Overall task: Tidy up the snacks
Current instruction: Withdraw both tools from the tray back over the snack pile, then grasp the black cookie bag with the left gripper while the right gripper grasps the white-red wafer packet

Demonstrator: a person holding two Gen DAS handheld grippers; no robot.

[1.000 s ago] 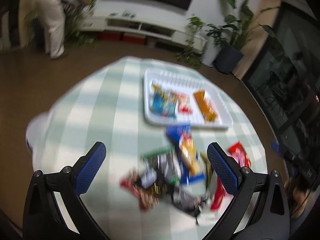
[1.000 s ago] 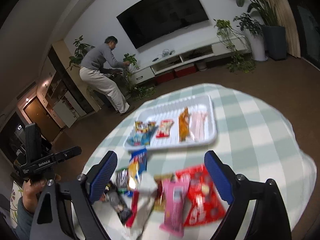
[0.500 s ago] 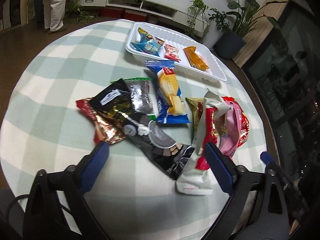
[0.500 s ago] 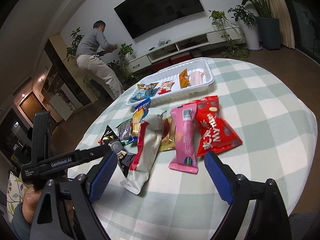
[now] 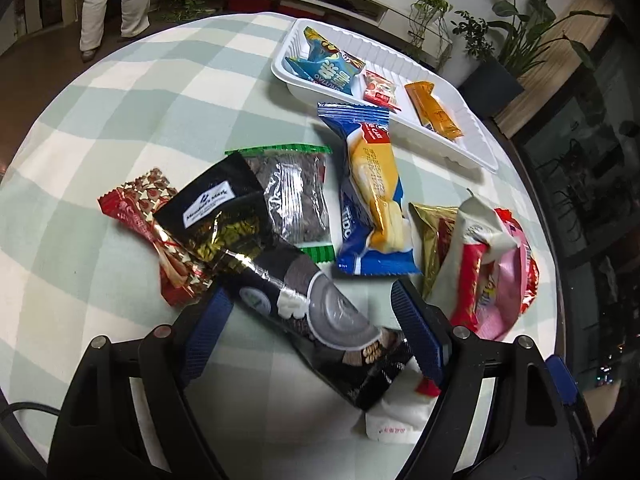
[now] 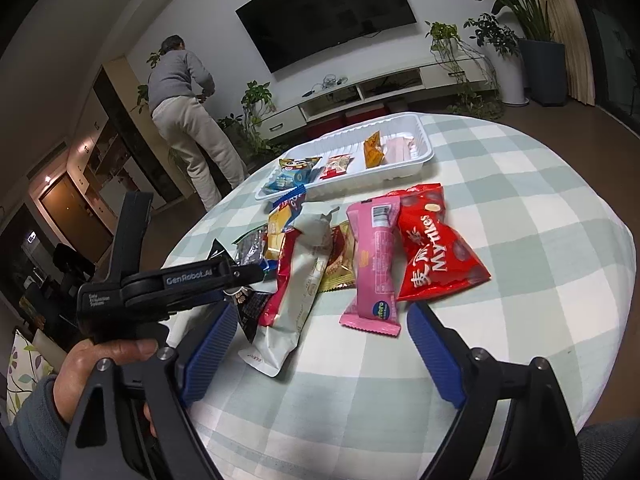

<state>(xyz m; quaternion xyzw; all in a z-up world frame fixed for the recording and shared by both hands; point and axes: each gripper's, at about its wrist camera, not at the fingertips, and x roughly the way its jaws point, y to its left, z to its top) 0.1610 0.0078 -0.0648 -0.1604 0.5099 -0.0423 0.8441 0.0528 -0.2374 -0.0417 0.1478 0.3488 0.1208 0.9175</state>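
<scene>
Green-checked round table [image 6: 520,184] before a wall-mounted television [image 6: 332,8]

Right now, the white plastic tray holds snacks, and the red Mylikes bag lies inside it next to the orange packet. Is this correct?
Not quite. The red Mylikes bag lies on the checked tablecloth, outside the white plastic tray. The tray does hold snacks, including the orange packet. The right wrist view shows it.

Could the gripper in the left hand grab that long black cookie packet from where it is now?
Probably yes. The left gripper already straddles the long black cookie packet, with its jaws closing on either side and nothing lying over that stretch. The packet's far end does sit under the black and gold packet, which may drag along.
</scene>
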